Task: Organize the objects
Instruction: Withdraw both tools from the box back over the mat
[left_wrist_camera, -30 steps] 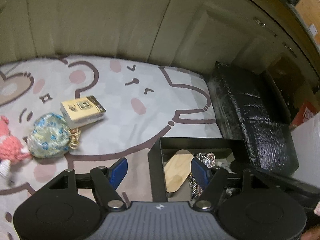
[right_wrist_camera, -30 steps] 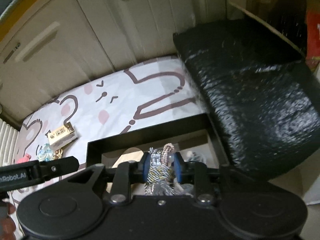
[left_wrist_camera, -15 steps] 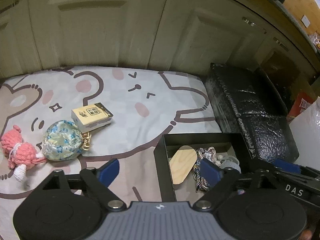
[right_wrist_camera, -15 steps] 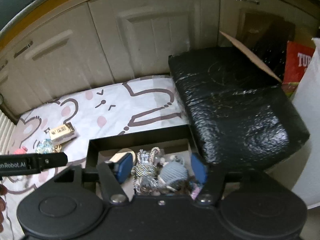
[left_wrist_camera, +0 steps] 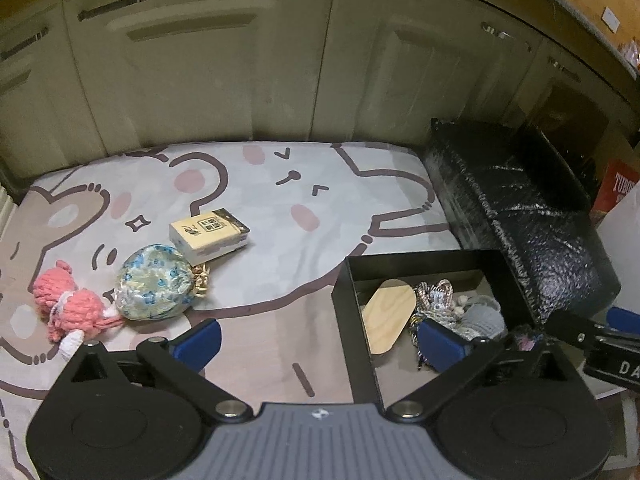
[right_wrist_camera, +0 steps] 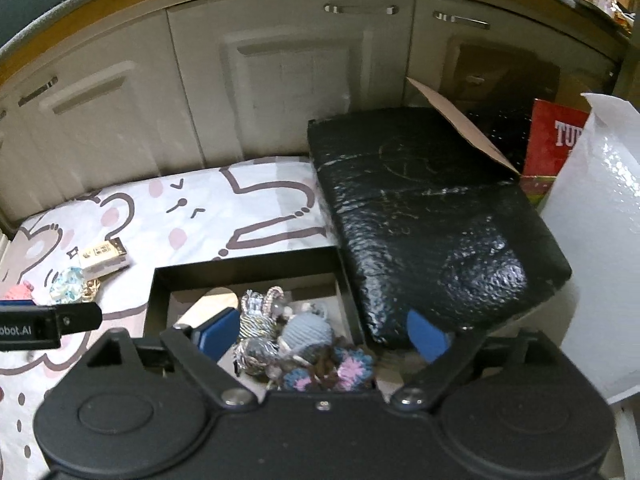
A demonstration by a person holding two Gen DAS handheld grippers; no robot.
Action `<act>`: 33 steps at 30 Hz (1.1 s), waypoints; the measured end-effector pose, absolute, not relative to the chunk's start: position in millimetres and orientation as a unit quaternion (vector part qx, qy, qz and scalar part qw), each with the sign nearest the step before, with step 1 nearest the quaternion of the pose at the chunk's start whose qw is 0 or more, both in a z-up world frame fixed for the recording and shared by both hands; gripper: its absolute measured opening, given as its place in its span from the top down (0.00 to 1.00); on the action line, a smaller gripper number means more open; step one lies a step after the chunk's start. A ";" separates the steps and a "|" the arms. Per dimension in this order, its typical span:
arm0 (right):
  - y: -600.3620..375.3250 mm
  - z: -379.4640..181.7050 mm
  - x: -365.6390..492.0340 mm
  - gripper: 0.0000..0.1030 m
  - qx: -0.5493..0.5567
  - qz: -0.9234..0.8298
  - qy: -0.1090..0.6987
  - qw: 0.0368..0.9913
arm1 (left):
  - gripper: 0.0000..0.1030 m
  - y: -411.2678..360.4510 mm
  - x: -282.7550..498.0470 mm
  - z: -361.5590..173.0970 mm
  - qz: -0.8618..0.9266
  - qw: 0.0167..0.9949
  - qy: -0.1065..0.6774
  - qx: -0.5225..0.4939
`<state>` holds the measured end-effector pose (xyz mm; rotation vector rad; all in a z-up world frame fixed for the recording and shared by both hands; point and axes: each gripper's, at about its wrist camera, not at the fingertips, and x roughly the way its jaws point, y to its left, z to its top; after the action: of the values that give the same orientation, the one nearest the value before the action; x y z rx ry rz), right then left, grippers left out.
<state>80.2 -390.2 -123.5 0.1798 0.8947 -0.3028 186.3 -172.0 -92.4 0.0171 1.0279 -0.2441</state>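
A black open box (left_wrist_camera: 352,280) (right_wrist_camera: 160,280) sits on a cartoon-print mat (left_wrist_camera: 280,208). It holds a wooden oval (left_wrist_camera: 390,316), a silver braided cord charm (right_wrist_camera: 258,316), a grey knitted ball (right_wrist_camera: 308,334) and pink-blue crochet pieces (right_wrist_camera: 352,372). On the mat to the left lie a beige small box (left_wrist_camera: 208,234), a blue-floral pouch (left_wrist_camera: 154,284) and a pink knitted doll (left_wrist_camera: 68,308). My left gripper (left_wrist_camera: 318,344) is open and empty, above the box's left wall. My right gripper (right_wrist_camera: 320,334) is open and empty, above the box.
A large black wrapped package (right_wrist_camera: 432,216) lies right of the box. A cardboard flap (right_wrist_camera: 460,128), a red carton (right_wrist_camera: 556,140) and white bubble wrap (right_wrist_camera: 600,220) stand at the far right. Cream cabinet doors (left_wrist_camera: 240,60) close off the back.
My right gripper opened and let go of the silver cord charm, which now lies in the box, then rose and drew back. My left gripper opened wider and lifted too.
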 end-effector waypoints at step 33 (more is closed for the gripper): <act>-352.2 -135.6 111.7 0.00 0.122 -0.126 0.435 0.883 | 0.00 -99.8 199.7 -91.5 -0.058 0.874 0.482 -0.020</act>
<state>111.7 -352.2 -135.6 0.2535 0.9048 -0.2617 199.7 -99.8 -91.5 -0.0411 1.0059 -0.1217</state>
